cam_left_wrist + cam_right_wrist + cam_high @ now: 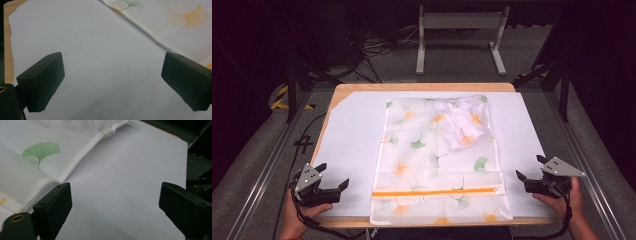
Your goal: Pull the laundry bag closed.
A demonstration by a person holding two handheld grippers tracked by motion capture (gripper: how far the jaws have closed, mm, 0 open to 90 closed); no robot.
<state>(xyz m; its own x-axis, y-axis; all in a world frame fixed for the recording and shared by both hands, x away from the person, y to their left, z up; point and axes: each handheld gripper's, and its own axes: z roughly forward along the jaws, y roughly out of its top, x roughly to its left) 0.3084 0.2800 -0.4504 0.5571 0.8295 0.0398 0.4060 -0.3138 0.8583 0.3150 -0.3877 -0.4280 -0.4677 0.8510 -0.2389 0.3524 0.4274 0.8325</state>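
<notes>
Lies mid-frame in the high view: a sheer ginkgo-print zip bag [439, 165] on white paper [352, 150], long axis running bottom to top, orange zipper [434, 192] across its lower end, white bundle [462, 125] inside at upper right. Flanked at lower left by the left gripper [333, 178], at lower right by the right gripper [528, 167]; both spread wide, empty. Roughly equidistant; probably right slightly nearer the bag's edge [75, 162].

Room is dark — black surroundings, grey carpet floor [452, 60]. Wooden table [422, 87] topped with a white sheet [352, 135]. Grey metal stand [460, 22] with 2 legs behind the table, tangle of cables [372, 50] on the floor at back left — yellow-black tape [279, 97] beside it.
</notes>
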